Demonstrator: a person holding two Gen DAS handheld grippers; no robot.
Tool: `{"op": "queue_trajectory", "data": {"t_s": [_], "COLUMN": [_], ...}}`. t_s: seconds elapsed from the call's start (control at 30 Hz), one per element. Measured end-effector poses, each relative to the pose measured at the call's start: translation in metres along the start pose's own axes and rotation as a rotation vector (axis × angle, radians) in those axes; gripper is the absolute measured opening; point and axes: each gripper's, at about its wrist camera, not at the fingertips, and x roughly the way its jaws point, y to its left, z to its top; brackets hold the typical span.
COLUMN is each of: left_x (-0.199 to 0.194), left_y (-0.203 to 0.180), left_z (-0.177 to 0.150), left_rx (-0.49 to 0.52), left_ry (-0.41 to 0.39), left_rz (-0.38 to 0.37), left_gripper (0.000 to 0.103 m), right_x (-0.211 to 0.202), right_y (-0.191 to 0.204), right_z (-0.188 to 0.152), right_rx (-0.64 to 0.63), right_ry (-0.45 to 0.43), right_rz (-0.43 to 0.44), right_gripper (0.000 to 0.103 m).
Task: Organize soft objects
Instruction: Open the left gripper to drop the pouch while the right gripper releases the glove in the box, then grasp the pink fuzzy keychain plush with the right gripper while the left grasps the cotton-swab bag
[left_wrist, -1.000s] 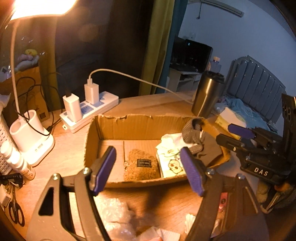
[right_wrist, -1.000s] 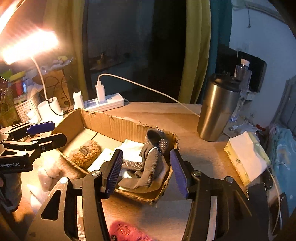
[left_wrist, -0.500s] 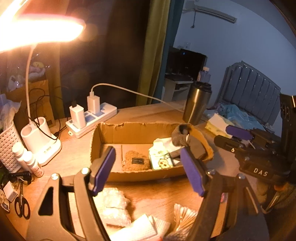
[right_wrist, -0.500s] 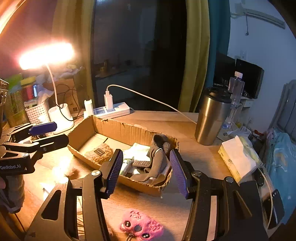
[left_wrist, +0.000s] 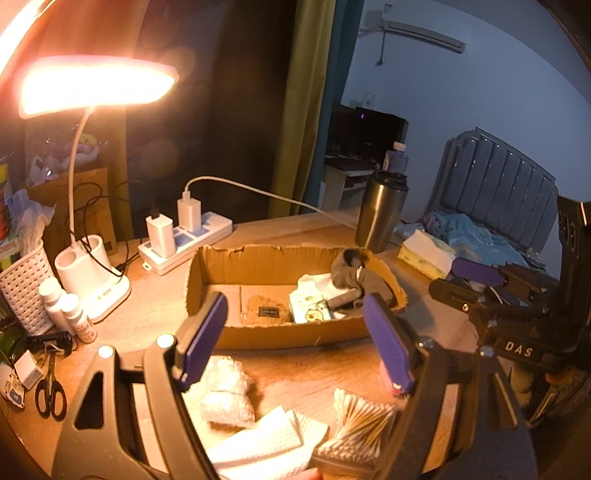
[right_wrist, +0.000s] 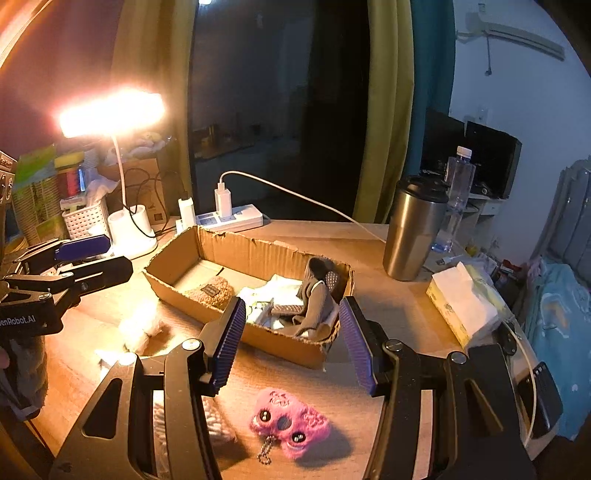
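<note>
The fuzzy pink plush keychain is lying on the wooden table, just below and between the right gripper fingers, which are hovering spread wide and empty. The left gripper is hanging equally spread over white bubble-wrap bundles, short of the shallow cardboard box.

A home bedroom with a wooden desk. A bed with padded headboard and rumpled bedding stands beside it; curtains hang behind, and an air conditioner is wall-mounted. The desk carries a lit lamp, power strip, steel tumbler and tissue box.
</note>
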Motion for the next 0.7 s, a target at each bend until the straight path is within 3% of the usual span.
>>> {"op": "queue_trajectory", "data": {"t_s": [0.7], "left_x": [-0.009], "left_y": [-0.013], "left_z": [-0.037], "left_rx": [-0.002], "left_ry": [0.046], "left_rz": [0.016], "left_gripper": [0.078], "right_x": [-0.009], "right_y": [0.003], "right_z": [-0.041], "right_rx": [0.02], "right_ry": [0.05], "right_rz": [0.018], "right_gripper": [0.056]}}
